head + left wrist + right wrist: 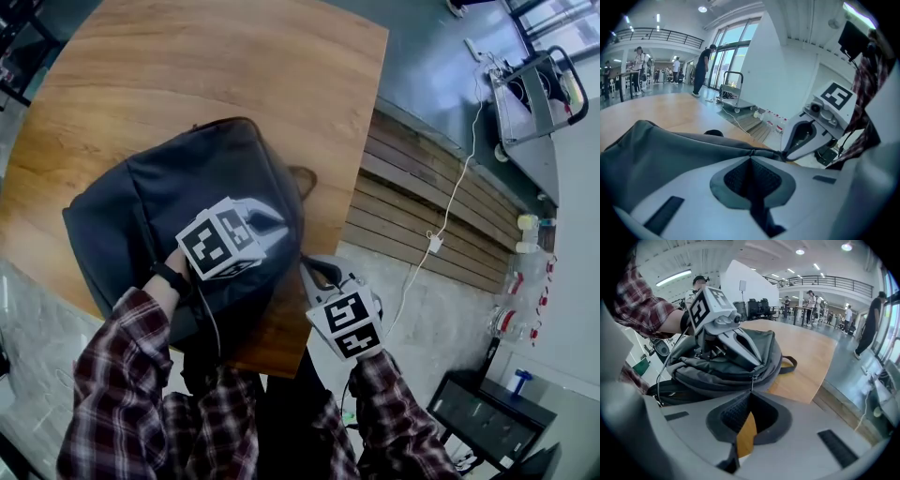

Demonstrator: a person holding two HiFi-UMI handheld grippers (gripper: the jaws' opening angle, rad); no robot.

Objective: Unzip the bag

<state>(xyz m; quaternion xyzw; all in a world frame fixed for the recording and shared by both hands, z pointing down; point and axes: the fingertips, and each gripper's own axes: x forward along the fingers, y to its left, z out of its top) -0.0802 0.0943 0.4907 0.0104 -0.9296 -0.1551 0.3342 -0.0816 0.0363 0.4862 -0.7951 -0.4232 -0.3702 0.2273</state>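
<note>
A dark grey backpack lies on the wooden table, near its front edge. My left gripper rests on top of the bag and is shut on a fold of its fabric. My right gripper comes in from the bag's near right side. In the right gripper view it is shut on the small metal zipper pull at the bag's edge. That view also has the left gripper on top of the backpack, whose zipper track looks closed here. A strap loop sticks out on the table.
The table's right edge drops to wooden slat steps and a grey floor. A white cable runs to a metal cart. Bottles stand along the wall. Several people stand far off in the hall.
</note>
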